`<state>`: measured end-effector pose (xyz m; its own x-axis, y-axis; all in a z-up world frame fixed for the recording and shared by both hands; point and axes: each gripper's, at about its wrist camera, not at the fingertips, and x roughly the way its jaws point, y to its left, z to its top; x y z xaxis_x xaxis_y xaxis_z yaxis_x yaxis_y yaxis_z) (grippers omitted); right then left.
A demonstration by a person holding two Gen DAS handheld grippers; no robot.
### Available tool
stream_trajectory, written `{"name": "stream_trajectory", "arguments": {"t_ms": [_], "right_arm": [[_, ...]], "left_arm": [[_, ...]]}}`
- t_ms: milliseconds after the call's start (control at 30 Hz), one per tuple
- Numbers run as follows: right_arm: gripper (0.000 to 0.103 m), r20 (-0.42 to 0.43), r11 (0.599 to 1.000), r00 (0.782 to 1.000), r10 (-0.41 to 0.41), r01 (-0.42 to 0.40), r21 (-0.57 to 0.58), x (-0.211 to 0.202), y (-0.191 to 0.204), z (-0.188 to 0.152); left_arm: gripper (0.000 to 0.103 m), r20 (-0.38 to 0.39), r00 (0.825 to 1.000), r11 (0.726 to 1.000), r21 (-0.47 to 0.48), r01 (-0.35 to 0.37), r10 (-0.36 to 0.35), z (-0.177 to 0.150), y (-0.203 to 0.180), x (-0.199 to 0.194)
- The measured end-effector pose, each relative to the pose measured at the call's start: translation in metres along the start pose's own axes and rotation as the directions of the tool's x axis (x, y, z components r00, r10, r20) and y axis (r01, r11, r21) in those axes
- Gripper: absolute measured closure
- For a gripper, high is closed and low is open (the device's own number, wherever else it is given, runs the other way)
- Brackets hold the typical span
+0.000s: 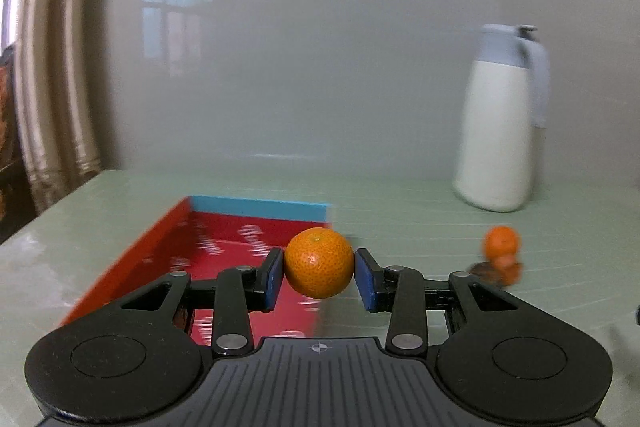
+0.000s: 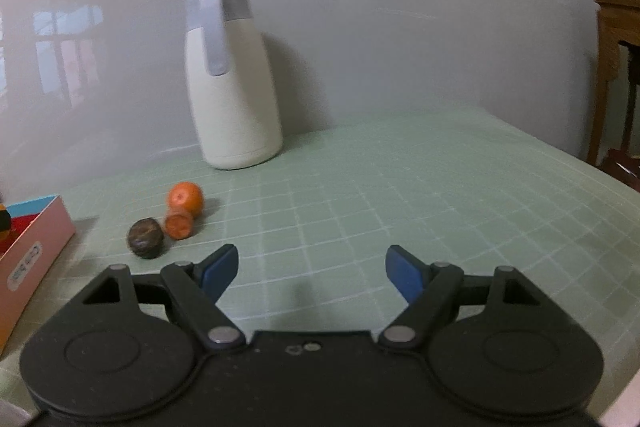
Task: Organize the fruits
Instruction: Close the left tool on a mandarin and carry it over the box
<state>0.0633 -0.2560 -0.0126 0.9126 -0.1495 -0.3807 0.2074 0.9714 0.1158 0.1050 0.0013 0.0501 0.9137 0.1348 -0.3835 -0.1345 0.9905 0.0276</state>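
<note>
Left wrist: your left gripper [image 1: 319, 277] is clamped on a tangerine [image 1: 319, 262] above the red box's [image 1: 168, 227] right wall; release early and it may roll onto the mat.

Right wrist: your right gripper [image 2: 312, 273] is spread apart, empty; loose fruits [image 2: 176, 217] near the mat's left edge could scatter if nudged.

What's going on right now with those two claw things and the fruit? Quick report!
Left gripper shut on tangerine, above red box. Right gripper open, empty. Three fruits left on mat by jug. Nothing blocking.
</note>
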Motion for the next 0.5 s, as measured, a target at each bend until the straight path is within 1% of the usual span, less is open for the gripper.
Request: {"name": "stream_trajectory", "arguments": {"t_ms": [133, 300, 500], "right_arm": [[0.022, -0.002, 0.999, 1.000, 0.025, -0.025, -0.030, 0.001, 0.018, 0.000], [0.022, -0.007, 0.997, 0.999, 0.053, -0.053, -0.057, 0.005, 0.038, 0.000], [0.022, -0.010, 0.992, 0.996, 0.089, -0.089, -0.089, 0.007, 0.063, 0.000]], "left_arm": [[0.064, -0.030, 0.998, 0.998, -0.011, -0.054, 0.054, -0.003, 0.029, 0.011], [0.064, -0.068, 0.990, 0.992, -0.030, -0.122, 0.120, -0.008, 0.059, 0.026], [0.064, -0.126, 0.981, 0.988, -0.040, -0.152, 0.146, -0.013, 0.076, 0.041]]}}
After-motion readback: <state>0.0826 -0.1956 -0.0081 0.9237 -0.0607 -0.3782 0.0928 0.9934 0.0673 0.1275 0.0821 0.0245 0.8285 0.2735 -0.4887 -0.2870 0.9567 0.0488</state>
